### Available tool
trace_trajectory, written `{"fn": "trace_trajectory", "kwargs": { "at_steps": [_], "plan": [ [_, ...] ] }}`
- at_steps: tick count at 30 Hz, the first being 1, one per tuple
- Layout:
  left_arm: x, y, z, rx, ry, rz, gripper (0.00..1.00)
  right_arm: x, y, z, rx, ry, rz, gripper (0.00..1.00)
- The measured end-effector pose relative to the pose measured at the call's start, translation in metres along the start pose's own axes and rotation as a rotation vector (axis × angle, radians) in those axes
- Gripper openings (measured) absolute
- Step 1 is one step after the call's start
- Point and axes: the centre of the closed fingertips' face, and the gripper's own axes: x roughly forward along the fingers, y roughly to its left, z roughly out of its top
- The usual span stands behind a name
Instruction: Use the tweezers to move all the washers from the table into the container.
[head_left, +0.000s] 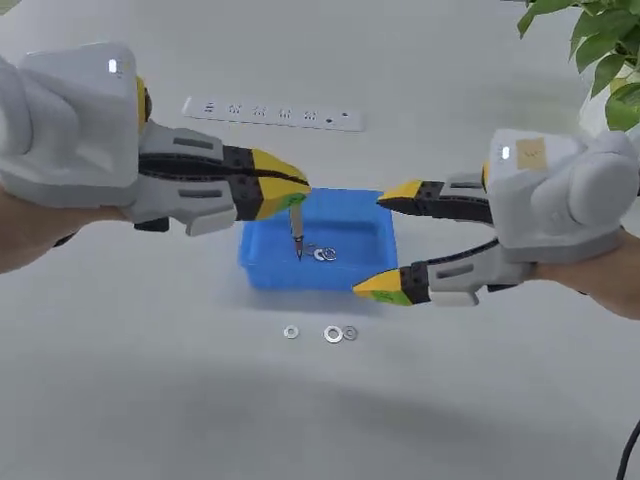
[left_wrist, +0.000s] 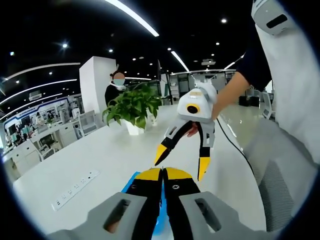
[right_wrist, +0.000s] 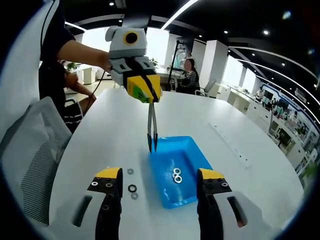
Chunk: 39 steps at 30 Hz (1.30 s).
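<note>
Above the blue container (head_left: 262, 272), near the middle of the white table (head_left: 150, 400): slim metal tweezers (head_left: 297, 232), hanging almost upright with tips down. Clamped at the top end between the yellow-tipped jaws of the left gripper (head_left: 272, 192), jaws closed tight on the handle, probably so the points can be steered from above. Tweezer arms pressed together at the tips, hovering just over the container floor; too small to tell whether anything is pinched between them.

Inside the container, just beside the tweezer tips: a small cluster of washers (head_left: 324, 254), at least two, touching or overlapping. Already delivered, by the look of it.

On the table just in front of the container, on the person's side: three more washers (head_left: 333, 334), one a little apart to the left, two side by side and touching. Yet to be collected, so the job judged partly done.

To the right of the container: the right gripper (head_left: 378, 242), jaws spread wide, holding nothing, one jaw over the far right corner and the other over the near right corner. Seemingly parked there to steady or guard the container, though not clearly touching it.

Beyond the container, well apart: a white power strip (head_left: 275, 113) lying flat. Farther right of the container, at the table's edge: green leaves of a potted plant (head_left: 600, 50).

Likely next need: tweezers carried over the near rim, down to the loose washers.
</note>
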Motion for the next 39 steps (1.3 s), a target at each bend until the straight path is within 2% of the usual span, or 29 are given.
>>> {"fn": "trace_trajectory", "kwargs": {
  "at_steps": [5, 13, 19, 20, 24, 33, 39],
  "plan": [
    [-0.002, -0.014, -0.007, -0.012, 0.009, 0.011, 0.04, -0.009, 0.013, -0.005, 0.024, -0.004, 0.008, 0.63],
    [0.003, -0.030, -0.023, -0.020, 0.022, 0.007, 0.04, -0.017, 0.032, -0.024, 0.064, 0.021, 0.040, 0.65],
    [0.007, -0.048, -0.040, -0.038, 0.034, 0.008, 0.04, -0.017, 0.040, -0.030, 0.089, 0.028, 0.058, 0.65],
    [0.007, -0.049, -0.045, -0.030, 0.048, 0.014, 0.04, -0.017, 0.041, -0.031, 0.090, 0.030, 0.061, 0.65],
    [0.005, -0.048, -0.053, -0.046, 0.052, 0.034, 0.04, -0.014, 0.045, -0.040, 0.106, 0.043, 0.070, 0.66],
    [0.006, -0.045, -0.056, -0.068, 0.039, 0.048, 0.04, -0.010, 0.060, -0.045, 0.136, 0.051, 0.111, 0.66],
    [0.010, -0.046, -0.059, -0.064, 0.043, 0.040, 0.04, -0.010, 0.064, -0.048, 0.153, 0.057, 0.121, 0.66]
  ]
}}
